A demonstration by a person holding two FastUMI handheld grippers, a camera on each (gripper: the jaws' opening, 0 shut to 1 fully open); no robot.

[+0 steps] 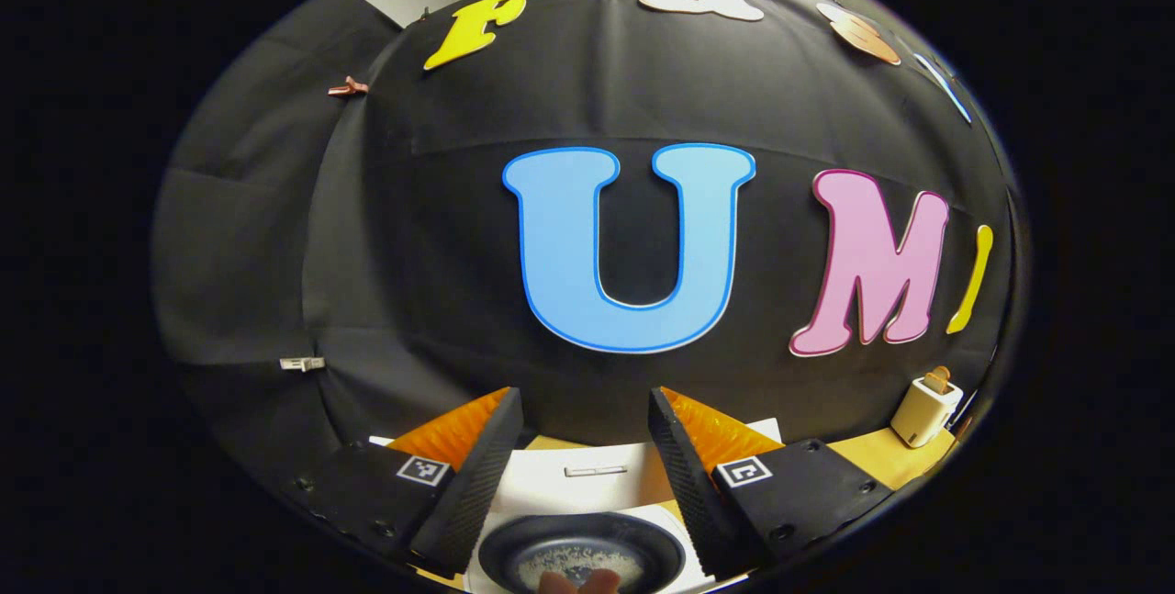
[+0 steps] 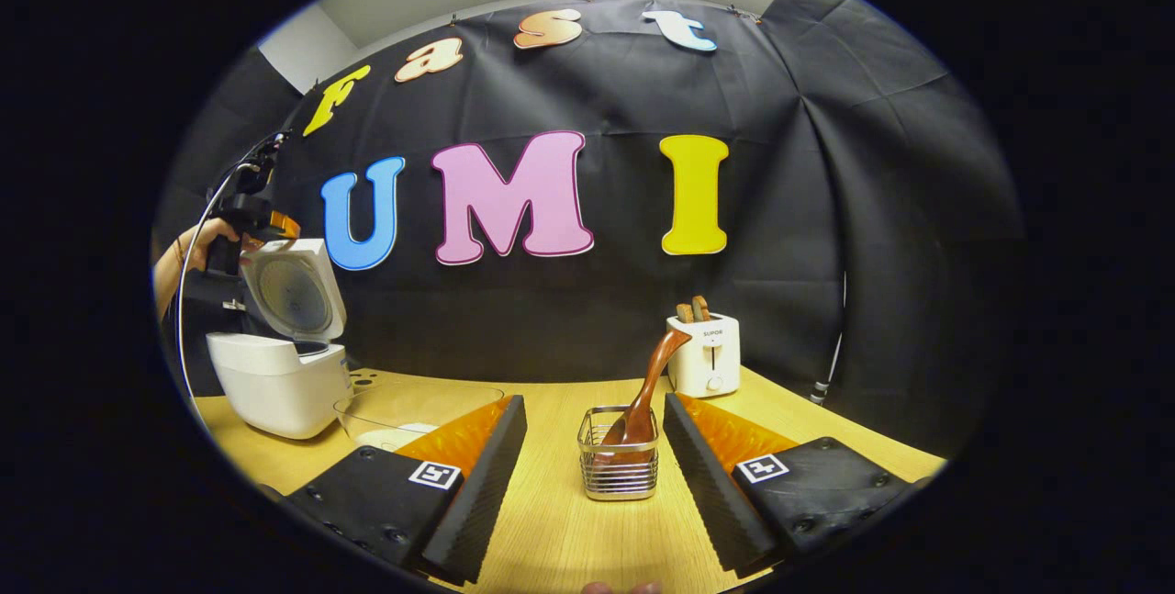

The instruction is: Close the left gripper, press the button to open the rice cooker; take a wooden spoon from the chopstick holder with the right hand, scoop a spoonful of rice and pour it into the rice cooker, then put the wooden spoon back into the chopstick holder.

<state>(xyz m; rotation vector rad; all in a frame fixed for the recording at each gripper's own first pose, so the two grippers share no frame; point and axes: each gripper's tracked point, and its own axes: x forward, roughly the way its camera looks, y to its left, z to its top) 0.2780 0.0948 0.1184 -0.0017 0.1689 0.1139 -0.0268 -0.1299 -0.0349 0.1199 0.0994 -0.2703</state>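
One wooden spoon (image 2: 645, 392), leaning in chopstick holder (image 2: 619, 465)

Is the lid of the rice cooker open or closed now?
Open. In the right gripper view the rice cooker has its lid tilted up and back, showing the round inner plate.

Standing at the back of the counter (image 2: 551, 521): toaster (image 2: 705, 353) with two slices of bread (image 2: 692, 309) poking up.

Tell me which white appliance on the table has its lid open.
The rice cooker at the table's left end: its lid stands raised. The toaster at the back has no lid, only bread in its slots.
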